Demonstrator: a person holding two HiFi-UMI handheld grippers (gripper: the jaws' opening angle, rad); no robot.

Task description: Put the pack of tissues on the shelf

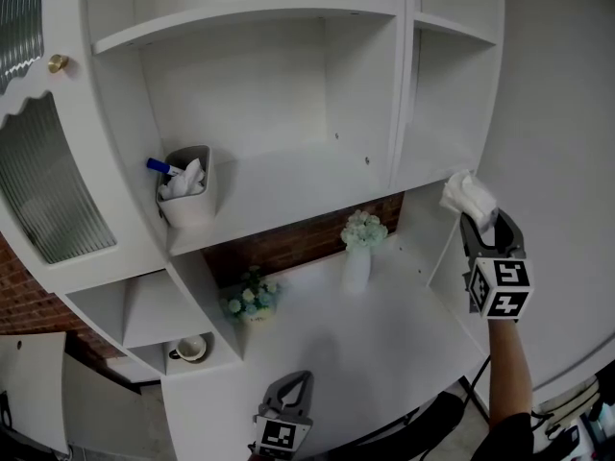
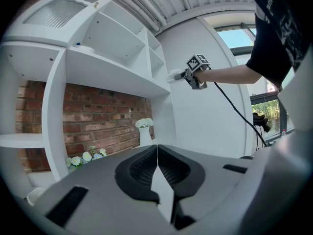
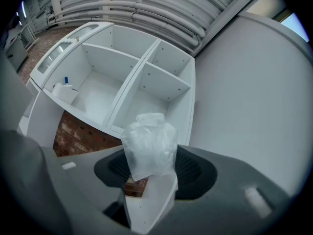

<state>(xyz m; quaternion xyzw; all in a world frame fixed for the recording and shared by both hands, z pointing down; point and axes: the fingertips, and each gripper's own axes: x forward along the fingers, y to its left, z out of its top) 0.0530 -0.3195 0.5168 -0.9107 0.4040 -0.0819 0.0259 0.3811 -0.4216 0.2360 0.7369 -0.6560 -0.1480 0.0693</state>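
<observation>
Right claw [image 1: 476,221] clenched on pack of tissues [image 1: 468,197]; pack held in air just beside front edge of shelf [image 1: 288,185], at narrow right compartment; contact with board unclear; left claw [image 1: 291,387] low over table [image 1: 404,334], jaws pressed together, nothing between; 1 vase [image 1: 356,257] with flowers on table; 1 cup [image 1: 189,192] on shelf.

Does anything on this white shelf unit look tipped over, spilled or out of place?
Nothing stands out. The white vase of pale flowers and the small bunch of blue-white flowers stand upright, and the grey cup holding a blue pen sits on its shelf. The clear-wrapped pack of tissues is in the right gripper, not yet shelved.
</observation>
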